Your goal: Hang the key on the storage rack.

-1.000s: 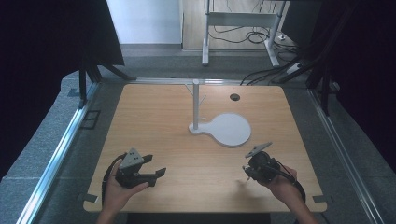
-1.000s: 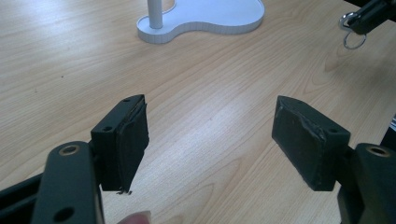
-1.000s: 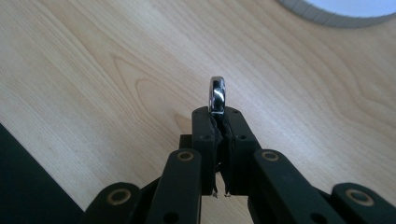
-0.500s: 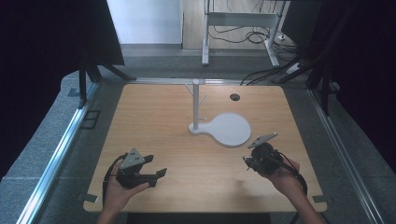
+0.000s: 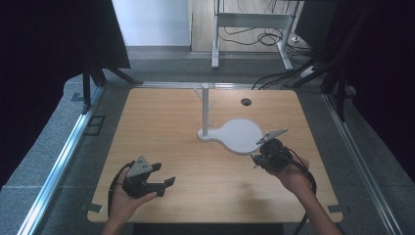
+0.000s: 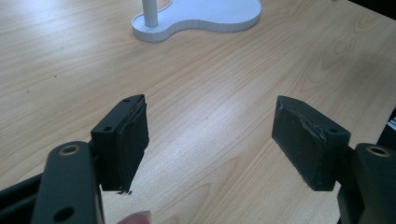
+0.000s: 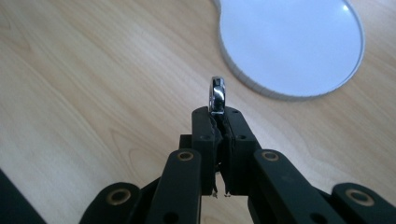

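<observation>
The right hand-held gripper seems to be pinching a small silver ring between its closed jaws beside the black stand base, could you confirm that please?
Nearly. The right hand-held gripper does pinch a small silver ring in closed jaws, but the stand base beside it is white, not black. The right gripper view shows this, and the high view agrees.

Soft overhead light falls evenly on my table; darkness surrounds it. Shadows beneath my grippers are faint. The white stand's base glares slightly, and my close-up views blur near their lower edges.
</observation>
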A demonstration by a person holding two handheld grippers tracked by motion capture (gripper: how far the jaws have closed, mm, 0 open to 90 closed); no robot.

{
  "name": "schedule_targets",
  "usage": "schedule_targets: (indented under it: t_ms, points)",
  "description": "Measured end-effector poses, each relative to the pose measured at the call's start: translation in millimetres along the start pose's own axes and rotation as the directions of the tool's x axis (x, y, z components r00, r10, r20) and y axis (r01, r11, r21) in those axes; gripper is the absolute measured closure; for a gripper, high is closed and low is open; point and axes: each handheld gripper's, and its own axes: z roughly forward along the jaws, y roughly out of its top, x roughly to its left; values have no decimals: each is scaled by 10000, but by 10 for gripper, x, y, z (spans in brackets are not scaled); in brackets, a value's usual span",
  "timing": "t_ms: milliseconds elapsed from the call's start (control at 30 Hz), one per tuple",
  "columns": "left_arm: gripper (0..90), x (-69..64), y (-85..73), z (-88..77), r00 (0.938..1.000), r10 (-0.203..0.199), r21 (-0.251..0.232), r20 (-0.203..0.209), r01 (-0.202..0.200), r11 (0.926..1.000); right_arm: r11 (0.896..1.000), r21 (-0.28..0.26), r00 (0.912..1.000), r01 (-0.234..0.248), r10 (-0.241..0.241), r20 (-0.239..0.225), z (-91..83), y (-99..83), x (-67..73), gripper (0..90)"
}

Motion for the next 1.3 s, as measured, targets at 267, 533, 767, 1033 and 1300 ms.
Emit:
schedule_targets:
  t_ms: [267, 533, 767, 1033, 1300]
  points:
    - [277, -2, 1, 0, 10000, 1, 26, -6, -1, 10000, 9993, -301, 9997, -217, 218, 57, 41, 177, -79, 848]
    - [278, 6, -4, 8, 10000, -13, 51, -4, 13, 10000, 9976, -523, 9990, -451, 449, -49, 110, 324, -153, 848]
    - [278, 3, -7, 22, 10000, -22, 70, 25, 22, 10000, 9973, -500, 9986, -531, 534, 41, 170, 465, -188, 848]
    - [278, 10, -9, 25, 10000, -29, 75, 51, 29, 10000, 9972, -512, 9984, -547, 554, 125, 240, 623, -221, 848]
    - [278, 19, -13, 29, 10000, -51, 77, 51, 51, 10000, 9958, -632, 9974, -655, 673, 260, 287, 712, -256, 848]
